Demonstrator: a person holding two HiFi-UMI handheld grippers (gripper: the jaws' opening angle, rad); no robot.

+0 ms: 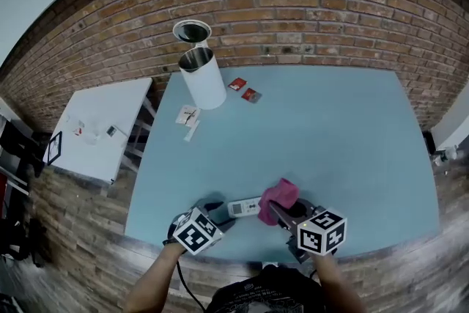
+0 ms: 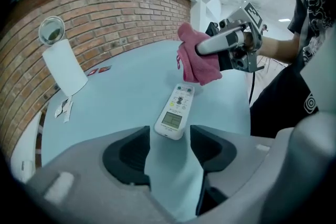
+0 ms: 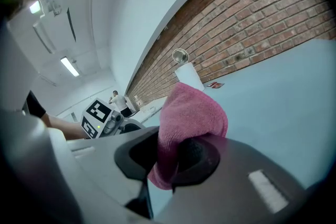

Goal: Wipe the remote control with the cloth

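blue table [image 1: 330, 135] bears the remote control [image 2: 175, 113] unheld ahead of the spread left claw [image 2: 169, 138], so the cloth [image 3: 191, 113] pinched in the right claw [image 3: 173, 153] may shove it aside.

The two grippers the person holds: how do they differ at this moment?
The left gripper has its jaws apart with nothing between them; the right gripper is shut on the pink cloth. The left gripper aims down at the white remote control lying on the blue table; the right gripper holds the cloth off the table near it. Both carry a cube with square markers.
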